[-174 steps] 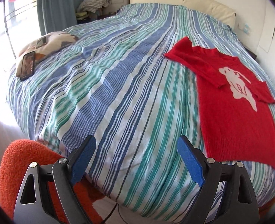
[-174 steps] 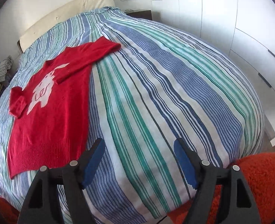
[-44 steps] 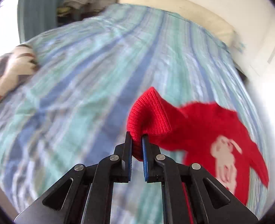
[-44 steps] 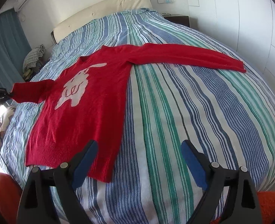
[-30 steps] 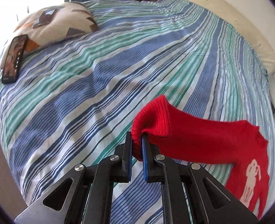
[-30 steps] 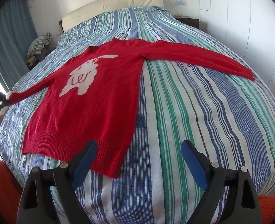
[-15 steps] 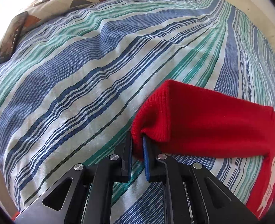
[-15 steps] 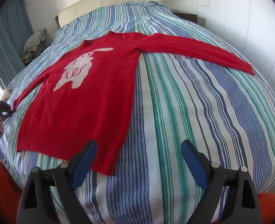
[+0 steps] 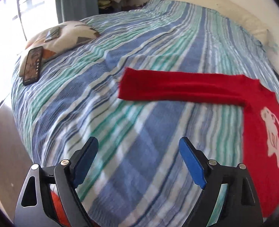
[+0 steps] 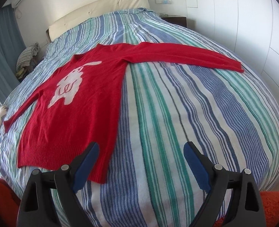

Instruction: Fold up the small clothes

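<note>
Now the red sweater lies flat and face up on the striped bedspread, both sleeves stretched out to the sides and its white animal figure showing on the chest. The left gripper hangs over the near edge of the bed with its blue-padded jaws spread wide and nothing between them; the cuff of the nearer sleeve rests on the cover well ahead of it, apart from the pads. The right gripper is likewise spread and empty, hovering near the sweater's bottom hem, its left pad in line with the hem's corner. Toward the window side, a patterned pillow sits on the bed with a phone lying against it.
</note>
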The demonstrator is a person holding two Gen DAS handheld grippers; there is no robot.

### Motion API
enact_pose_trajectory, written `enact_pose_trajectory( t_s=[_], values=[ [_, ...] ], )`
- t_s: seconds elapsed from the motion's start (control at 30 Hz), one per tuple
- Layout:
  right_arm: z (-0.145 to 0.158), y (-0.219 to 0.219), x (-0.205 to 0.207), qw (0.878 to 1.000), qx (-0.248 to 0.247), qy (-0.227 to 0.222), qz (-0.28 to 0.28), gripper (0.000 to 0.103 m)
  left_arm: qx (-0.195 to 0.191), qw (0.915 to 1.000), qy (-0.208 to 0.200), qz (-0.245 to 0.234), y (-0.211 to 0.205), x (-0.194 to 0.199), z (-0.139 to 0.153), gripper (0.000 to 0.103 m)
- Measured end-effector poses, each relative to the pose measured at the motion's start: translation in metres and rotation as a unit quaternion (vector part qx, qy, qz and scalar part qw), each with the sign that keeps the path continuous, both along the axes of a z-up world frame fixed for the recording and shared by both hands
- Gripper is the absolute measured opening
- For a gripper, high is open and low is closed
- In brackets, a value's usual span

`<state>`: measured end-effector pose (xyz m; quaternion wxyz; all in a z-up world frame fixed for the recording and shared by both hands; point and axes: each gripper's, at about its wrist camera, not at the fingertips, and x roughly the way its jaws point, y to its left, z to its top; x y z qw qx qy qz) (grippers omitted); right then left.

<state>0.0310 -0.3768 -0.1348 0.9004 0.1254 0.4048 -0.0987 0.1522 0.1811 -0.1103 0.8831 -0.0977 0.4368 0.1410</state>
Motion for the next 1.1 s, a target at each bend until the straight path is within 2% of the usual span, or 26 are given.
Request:
enact_pose_trajectory(
  t_s=[0.07, 0.2, 0.33, 0.5, 0.77, 1.1],
  values=[
    [0.000, -0.006, 0.000, 1.000, -0.001, 0.000, -0.014, 0.090, -0.009, 0.9992, -0.010, -0.038, -0.028, -0.015, 0.002, 0.094],
    [-0.001, -0.020, -0.003, 0.999, 0.000, 0.002, -0.050, 0.090, -0.041, 0.9944, -0.005, -0.098, -0.072, -0.018, -0.004, 0.094],
    [-0.005, -0.024, -0.004, 0.998, 0.004, 0.011, -0.055, 0.091, -0.035, 0.9899, 0.021, -0.136, -0.102, -0.020, -0.024, 0.094],
    [-0.014, -0.026, -0.004, 0.998, 0.004, 0.026, -0.056, 0.091, -0.039, 0.9883, 0.078, -0.125, -0.097, -0.023, -0.064, 0.094],
    [-0.030, -0.029, -0.001, 0.996, 0.016, 0.056, -0.067, 0.091, -0.032, 0.9874, 0.079, -0.133, -0.096, -0.025, -0.074, 0.102],
    [-0.035, -0.032, -0.001, 0.995, 0.035, 0.059, -0.070, 0.095, -0.017, 0.9871, 0.077, -0.140, -0.100, -0.027, -0.076, 0.103]
  ],
)
